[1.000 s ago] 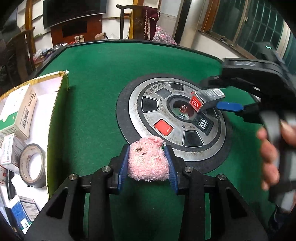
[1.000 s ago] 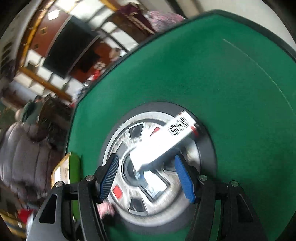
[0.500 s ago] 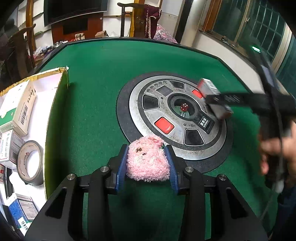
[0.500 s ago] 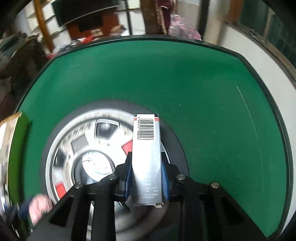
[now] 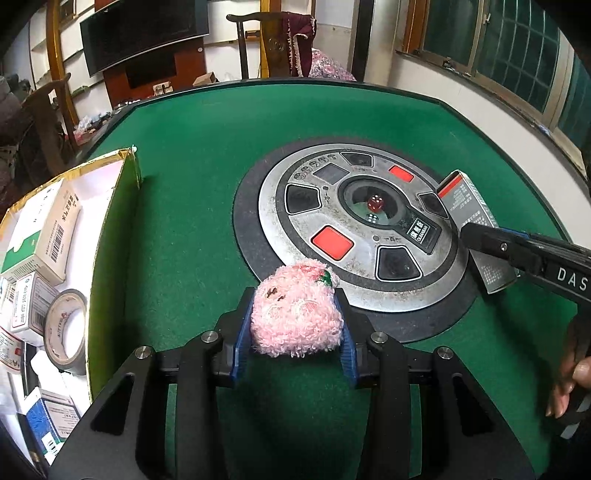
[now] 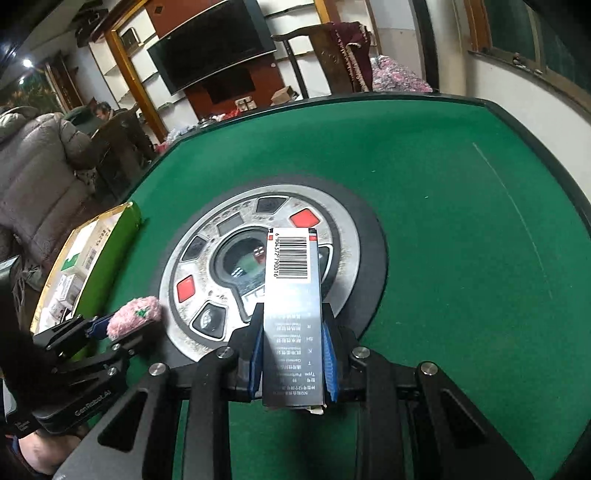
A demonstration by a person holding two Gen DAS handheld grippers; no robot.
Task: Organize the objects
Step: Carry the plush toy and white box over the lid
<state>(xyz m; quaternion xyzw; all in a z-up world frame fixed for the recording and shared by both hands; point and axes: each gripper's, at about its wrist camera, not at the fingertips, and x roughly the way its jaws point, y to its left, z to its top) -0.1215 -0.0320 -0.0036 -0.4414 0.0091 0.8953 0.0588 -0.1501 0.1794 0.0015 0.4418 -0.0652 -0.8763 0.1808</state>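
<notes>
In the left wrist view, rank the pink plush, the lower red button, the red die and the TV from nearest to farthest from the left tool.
1. Pink plush, between the left tool pads.
2. Lower red button, just beyond, on the disc.
3. Red die, disc centre.
4. TV, back wall, upper left.

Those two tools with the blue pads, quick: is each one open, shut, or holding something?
Left tool: shut on the pink fluffy toy.
Right tool: shut on the grey barcoded box.
</notes>
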